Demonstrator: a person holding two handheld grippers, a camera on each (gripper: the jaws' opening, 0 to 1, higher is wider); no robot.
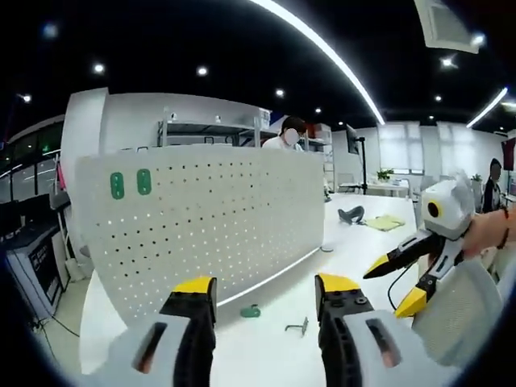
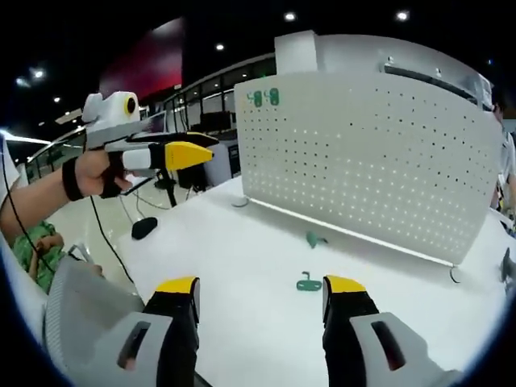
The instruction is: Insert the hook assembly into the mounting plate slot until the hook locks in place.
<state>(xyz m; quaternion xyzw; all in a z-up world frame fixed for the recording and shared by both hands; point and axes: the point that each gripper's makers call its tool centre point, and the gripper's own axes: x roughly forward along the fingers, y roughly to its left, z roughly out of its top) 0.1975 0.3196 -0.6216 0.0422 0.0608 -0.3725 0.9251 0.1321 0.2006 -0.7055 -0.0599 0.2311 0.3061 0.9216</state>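
Left gripper view: the left gripper (image 1: pixel 264 292) hangs over the white bench (image 1: pixel 266 351) with its fingers (image 1: pixel 193 286) spread wide and nothing between them. Ahead stands the pegboard (image 1: pixel 201 222), upright on the bench, with two green pieces (image 1: pixel 130 184) already mounted near its upper corner. A green hook (image 1: pixel 251 311) lies at the board's foot and a grey hook (image 1: pixel 297 327) lies near it on the bench, both loose. The right gripper (image 1: pixel 395 282) enters from the right, fingers parted and empty.

Right gripper view: the right gripper (image 2: pixel 262 290) is likewise wide open and empty. One green hook (image 2: pixel 309 283) lies just ahead between the fingers (image 2: pixel 343 285); another (image 2: pixel 316 239) lies nearer the pegboard (image 2: pixel 363 161). The left gripper (image 2: pixel 173 155) is held up at the left.

The hooks look small, light, stiff and thin, probably slippery on the smooth bench. I would pinch one across its flat body, leaving the insertion end free.
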